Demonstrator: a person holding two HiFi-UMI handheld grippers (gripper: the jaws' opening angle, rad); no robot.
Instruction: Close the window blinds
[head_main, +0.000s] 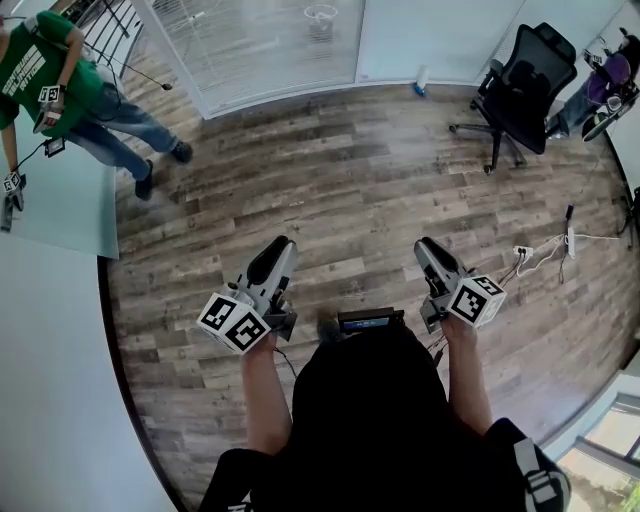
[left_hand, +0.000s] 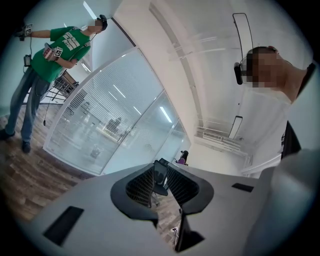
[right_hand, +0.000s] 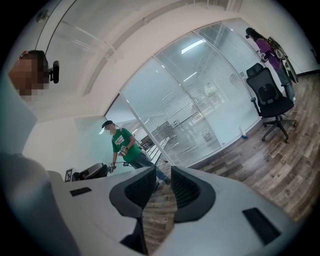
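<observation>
The window blinds (head_main: 262, 42) hang behind a curved glass wall at the far side of the room, well away from both grippers. They also show as fine slats in the left gripper view (left_hand: 95, 125) and the right gripper view (right_hand: 200, 112). My left gripper (head_main: 283, 246) and right gripper (head_main: 428, 246) are held side by side at waist height over the wood floor, pointing forward. The left gripper (left_hand: 160, 172) has its jaws a narrow gap apart with nothing between them. So does the right gripper (right_hand: 162, 176).
A person in a green shirt (head_main: 60, 80) stands at the far left beside the glass wall, holding grippers too. A black office chair (head_main: 525, 85) stands at the far right. Cables and a power strip (head_main: 548, 248) lie on the floor to the right. A small bottle (head_main: 421, 80) stands by the wall.
</observation>
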